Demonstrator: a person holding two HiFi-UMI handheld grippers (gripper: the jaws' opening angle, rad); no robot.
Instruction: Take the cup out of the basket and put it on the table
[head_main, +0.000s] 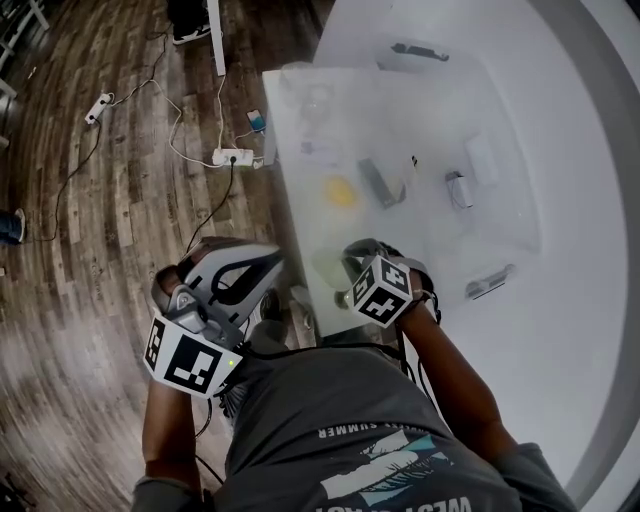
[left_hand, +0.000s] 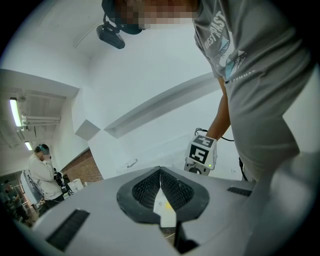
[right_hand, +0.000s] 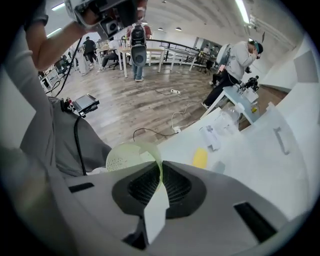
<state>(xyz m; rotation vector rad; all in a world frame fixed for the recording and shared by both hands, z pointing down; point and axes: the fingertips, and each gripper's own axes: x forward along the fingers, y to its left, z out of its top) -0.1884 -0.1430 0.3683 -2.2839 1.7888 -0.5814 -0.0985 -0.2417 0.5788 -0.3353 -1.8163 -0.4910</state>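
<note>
Head view: 1 cup (head_main: 328, 268), 1 table (head_main: 565, 330)

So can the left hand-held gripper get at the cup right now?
Probably yes: nothing lies between them. But the left hand-held gripper has its jaws together, and the right hand-held gripper clamps the cup by its wall.

Floor: dark wood planks (head_main: 110, 220); a white power strip (head_main: 232, 157) and cables lie near the table's left edge.
Table: white (head_main: 580, 330), at the right.
Wall: brick (left_hand: 84, 170) low down, white above.
Light: ceiling strips (right_hand: 243, 10).
Far end: desks (right_hand: 150, 51).
</note>
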